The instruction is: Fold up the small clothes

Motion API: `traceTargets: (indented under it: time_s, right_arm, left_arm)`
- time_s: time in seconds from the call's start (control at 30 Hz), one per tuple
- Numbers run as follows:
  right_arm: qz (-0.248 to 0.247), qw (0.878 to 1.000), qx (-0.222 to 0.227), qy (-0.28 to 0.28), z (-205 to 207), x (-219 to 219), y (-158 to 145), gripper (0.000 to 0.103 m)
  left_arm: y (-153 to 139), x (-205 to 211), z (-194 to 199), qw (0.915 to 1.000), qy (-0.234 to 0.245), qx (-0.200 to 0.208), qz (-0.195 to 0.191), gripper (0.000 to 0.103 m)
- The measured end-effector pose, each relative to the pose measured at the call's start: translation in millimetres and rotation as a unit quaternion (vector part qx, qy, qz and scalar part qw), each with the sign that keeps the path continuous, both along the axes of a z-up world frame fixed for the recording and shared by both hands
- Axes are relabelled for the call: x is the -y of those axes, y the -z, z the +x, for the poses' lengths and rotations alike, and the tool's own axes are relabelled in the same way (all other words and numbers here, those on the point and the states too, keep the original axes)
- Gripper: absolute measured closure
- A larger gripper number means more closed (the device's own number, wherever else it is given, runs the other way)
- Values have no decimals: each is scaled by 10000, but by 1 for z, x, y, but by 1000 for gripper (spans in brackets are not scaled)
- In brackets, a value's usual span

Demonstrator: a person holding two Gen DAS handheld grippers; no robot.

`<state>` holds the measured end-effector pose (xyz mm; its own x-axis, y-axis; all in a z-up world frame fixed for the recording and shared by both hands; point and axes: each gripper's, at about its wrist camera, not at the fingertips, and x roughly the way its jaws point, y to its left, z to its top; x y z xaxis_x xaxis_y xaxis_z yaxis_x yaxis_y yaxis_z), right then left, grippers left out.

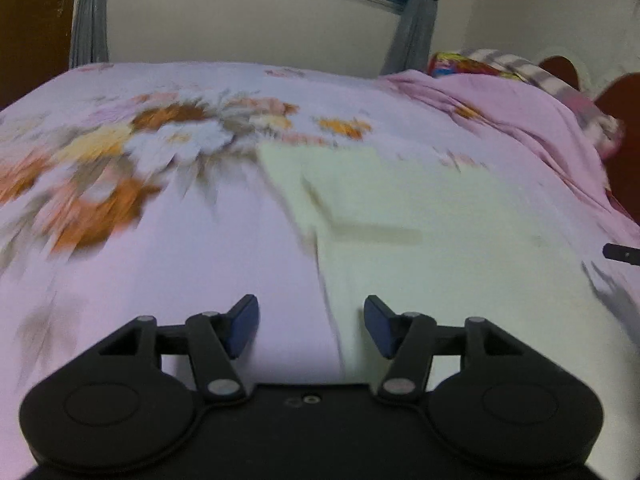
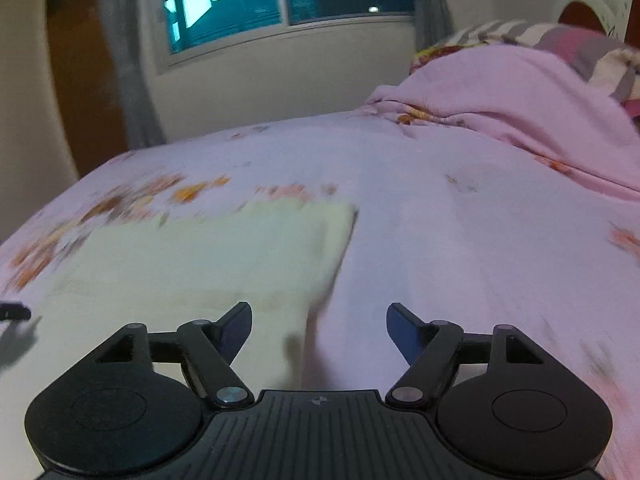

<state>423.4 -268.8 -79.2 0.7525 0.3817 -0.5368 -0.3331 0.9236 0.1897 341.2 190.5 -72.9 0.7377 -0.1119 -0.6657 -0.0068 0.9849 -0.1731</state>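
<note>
A pale cream-yellow garment [image 1: 420,240] lies flat on the pink floral bedspread [image 1: 160,260], with a folded layer showing along its far part. My left gripper [image 1: 311,326] is open and empty, just above the garment's left edge. In the right wrist view the same garment [image 2: 208,256] lies left of centre. My right gripper [image 2: 319,330] is open and empty, over the garment's right edge, with its left finger above the cloth and its right finger above the bedspread [image 2: 460,248]. Both views are motion-blurred.
A bunched pink blanket [image 2: 500,92] and striped pillows [image 2: 580,44] lie at the right, by the dark headboard [image 1: 624,120]. A window [image 2: 256,4] with grey curtains and a wall stand beyond the bed. The other gripper's tip shows at the frame edges [image 1: 622,254].
</note>
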Motion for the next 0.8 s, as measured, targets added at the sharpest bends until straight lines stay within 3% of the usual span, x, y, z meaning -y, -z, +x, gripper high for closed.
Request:
traceTargets:
  time_s: [0.13,0.17,0.2,0.23,0.33,0.4,0.5,0.67,0.73,0.8]
  right_arm:
    - [514,9982,-301,92,-95,36,2,30]
    - [608,9972,-404,153,-118,42,4,42]
    - [742,9957,-531,161,-133,49,5,61]
    - [921,9931,-691,201,-152,55,8,69]
    - [1352,9846,-1042,367,-205,69,17,70]
    - [1587,9788,-1208,461,-228,73,20,70]
    - [1798,9720,-1410,550,-246,75,26,69]
    - [2468,9533,-1657,537,-250,82,37,69]
    - [2868,9383,-1834,606,-245,90,47,69]
    - [3112,9290,-1914,588,-242,98,56,70]
  left_arm:
    - [1,4,-96,9996,-101,-137,-228,45]
    - [1,6,-120,9995,-164,-142,-243,45]
    - [0,8,-139,9991,-244,-174,-296,47]
    - [0,9,-156,9983,-260,-241,-463,47]
    - [-2,14,-192,9940,-148,-382,-1009,51]
    - [-1,20,-209,9897,-16,-468,-1356,65]
    - [6,26,-222,9825,104,-534,-1784,76]
    - [29,20,-227,9500,217,-634,-3050,76]
    - [46,11,-220,9318,182,-656,-3566,76]
    - [58,5,-217,9168,124,-646,-3940,85]
